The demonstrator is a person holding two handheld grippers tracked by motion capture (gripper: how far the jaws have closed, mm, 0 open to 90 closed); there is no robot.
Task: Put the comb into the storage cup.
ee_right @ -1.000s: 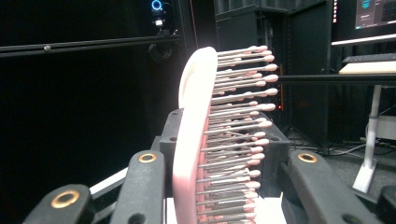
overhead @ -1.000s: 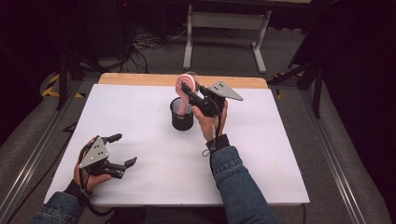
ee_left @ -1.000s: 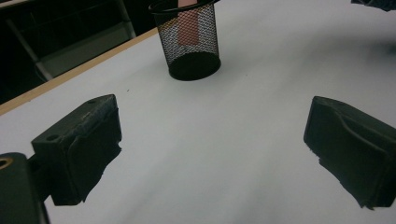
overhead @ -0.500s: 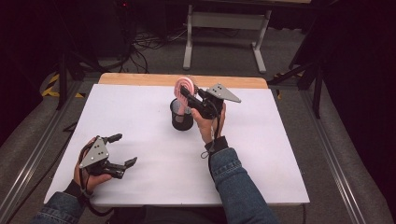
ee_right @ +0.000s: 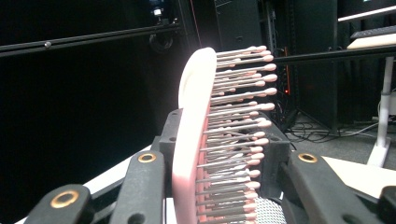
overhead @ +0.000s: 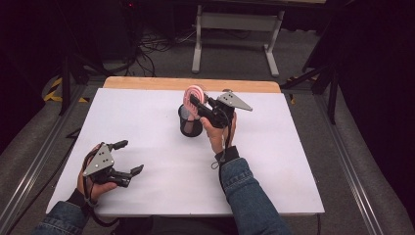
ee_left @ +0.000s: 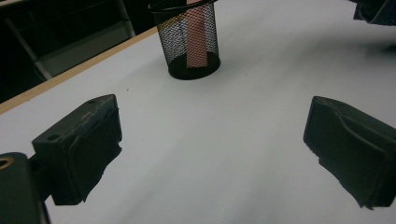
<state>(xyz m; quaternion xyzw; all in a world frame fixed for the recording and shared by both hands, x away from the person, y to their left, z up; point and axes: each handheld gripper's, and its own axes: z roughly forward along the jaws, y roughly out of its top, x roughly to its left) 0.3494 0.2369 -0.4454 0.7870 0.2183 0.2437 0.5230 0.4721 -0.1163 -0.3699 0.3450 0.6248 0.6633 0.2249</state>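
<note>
Holding a pink hairbrush (overhead: 195,98) over the black mesh cup (overhead: 189,122), the right tongs (overhead: 196,103) pinch the brush at its paddle; in the right gripper view the bristles (ee_right: 236,135) stick out sideways between the jaws, which are closed in on the brush head.

- Handle end points down. Left gripper view shows a pink strip (ee_left: 196,42) inside the mesh wall, reaching close to the cup floor, so the brush looks partly, maybe fully, lowered in. Cannot tell if it touches bottom.
- Cup stands upright near the far middle of the white tabletop (overhead: 274,161).
- Left tongs (overhead: 128,156) rest low at the near left corner, jaws spread, nothing between them, well apart from the cup.

Judgement: insertion nearly done. Left to do: let go of the brush, pull the right hand clear, check the cup stays standing.
</note>
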